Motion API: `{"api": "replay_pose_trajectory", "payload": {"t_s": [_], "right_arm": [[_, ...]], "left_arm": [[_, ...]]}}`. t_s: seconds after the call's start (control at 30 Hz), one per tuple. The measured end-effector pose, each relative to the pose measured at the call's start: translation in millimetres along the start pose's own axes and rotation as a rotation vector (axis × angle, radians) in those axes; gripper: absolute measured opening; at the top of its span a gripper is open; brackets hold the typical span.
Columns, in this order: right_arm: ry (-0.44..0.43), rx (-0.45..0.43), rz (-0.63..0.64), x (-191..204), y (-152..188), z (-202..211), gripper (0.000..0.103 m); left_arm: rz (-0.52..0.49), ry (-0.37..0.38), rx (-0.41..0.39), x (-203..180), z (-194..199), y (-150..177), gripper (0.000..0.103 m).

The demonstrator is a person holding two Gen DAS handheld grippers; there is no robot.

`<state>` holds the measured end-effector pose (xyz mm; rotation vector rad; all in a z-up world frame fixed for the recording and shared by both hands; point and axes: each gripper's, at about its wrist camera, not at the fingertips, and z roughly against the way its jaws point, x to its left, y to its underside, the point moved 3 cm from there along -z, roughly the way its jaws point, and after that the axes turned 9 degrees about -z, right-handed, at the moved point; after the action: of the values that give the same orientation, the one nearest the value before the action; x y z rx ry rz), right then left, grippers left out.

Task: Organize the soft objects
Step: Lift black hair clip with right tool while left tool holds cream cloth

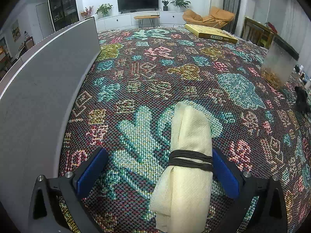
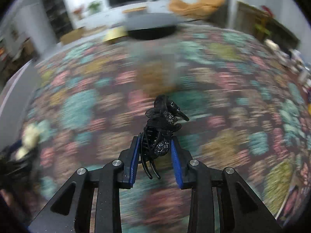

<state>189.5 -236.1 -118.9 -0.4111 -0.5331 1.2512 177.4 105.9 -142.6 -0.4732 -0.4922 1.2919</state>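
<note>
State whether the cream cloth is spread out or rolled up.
Rolled up: the cream cloth forms a bundle bound by dark cord around its middle.

- The surface (image 1: pixel 165 73) is showing a woven cloth patterned in teal, pink, mustard and dark maroon.
- The rolled cloth (image 1: pixel 188 155) is showing pale cream, with a dark brown cord (image 1: pixel 189 159) banding it.
- The left gripper (image 1: pixel 157 172) is wearing blue pads on black fingers.
- The hair claw (image 2: pixel 160 134) is showing glossy black with grey glittering patches.
- The box (image 1: pixel 210 31) is showing yellow.
- The panel (image 1: pixel 38 89) is showing plain grey.
</note>
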Motion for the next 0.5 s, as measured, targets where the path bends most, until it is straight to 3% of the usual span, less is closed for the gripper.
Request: {"api": "replay_pose_trajectory", "payload": {"t_s": [0.17,0.2,0.23,0.27,0.4,0.5], "right_arm": [[0.019,-0.083,-0.005,-28,-53,-31,0.037],[0.01,-0.065,-0.002,-31,-60,-39,0.046],[-0.003,-0.021,-0.013,-36,-64,-49,0.067],[-0.005,0.028,-0.038,-42,-65,-57,0.074],[-0.027,0.145,-0.152,-64,-74,-61,0.073],[-0.044,0.168,-0.214,-72,-86,-58,0.075]], "left_arm": [[0.001,0.0,0.0,0,0,0,0.103],[0.001,0.0,0.0,0,0,0,0.103],[0.001,0.0,0.0,0,0,0,0.103],[0.001,0.0,0.0,0,0,0,0.103],[0.001,0.0,0.0,0,0,0,0.103],[0.0,-0.001,0.001,0,0,0,0.103]]}}
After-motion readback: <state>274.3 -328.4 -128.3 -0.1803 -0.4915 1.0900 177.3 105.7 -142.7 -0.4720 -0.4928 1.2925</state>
